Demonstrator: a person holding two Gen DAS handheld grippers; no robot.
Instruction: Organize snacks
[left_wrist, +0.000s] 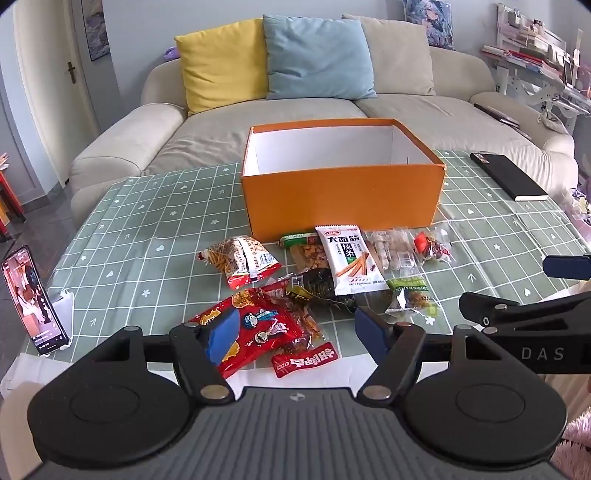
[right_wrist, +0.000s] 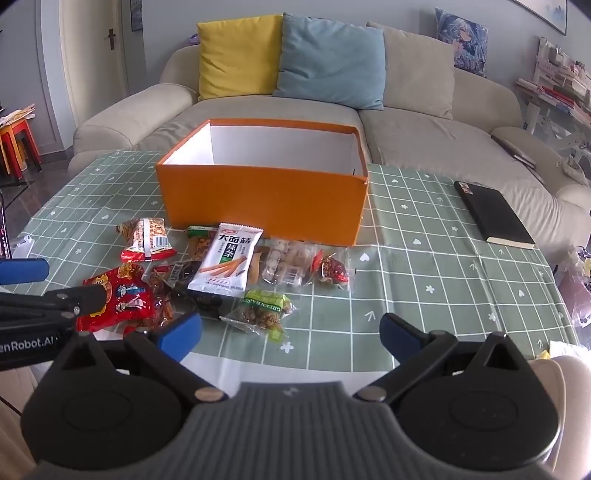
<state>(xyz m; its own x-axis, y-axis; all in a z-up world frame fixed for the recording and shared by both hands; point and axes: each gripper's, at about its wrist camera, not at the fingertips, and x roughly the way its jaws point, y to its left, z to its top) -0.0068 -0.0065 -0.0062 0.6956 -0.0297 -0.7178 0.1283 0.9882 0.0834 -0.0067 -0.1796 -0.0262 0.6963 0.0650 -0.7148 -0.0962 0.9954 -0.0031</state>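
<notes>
An open, empty orange box (left_wrist: 343, 195) (right_wrist: 264, 201) stands on the green checked tablecloth (left_wrist: 147, 229). Several snack packets lie in front of it: a white packet (left_wrist: 349, 260) (right_wrist: 225, 264), a red-and-white noodle packet (left_wrist: 240, 260) (right_wrist: 146, 240), a large red packet (left_wrist: 258, 328) (right_wrist: 118, 299), a green nut packet (left_wrist: 410, 295) (right_wrist: 262, 312), clear wrapped sweets (left_wrist: 391, 247) (right_wrist: 288, 264). My left gripper (left_wrist: 295, 332) is open, low over the large red packet, its fingers either side. My right gripper (right_wrist: 290, 330) is open and empty, just right of the pile; it also shows at the left wrist view's right edge (left_wrist: 517, 291).
A black notebook (left_wrist: 508, 177) (right_wrist: 493, 216) lies on the table's right side. A phone (left_wrist: 33, 301) stands propped at the left edge. A beige sofa (left_wrist: 314, 110) with yellow and blue cushions is behind the table. Shelves stand at the far right.
</notes>
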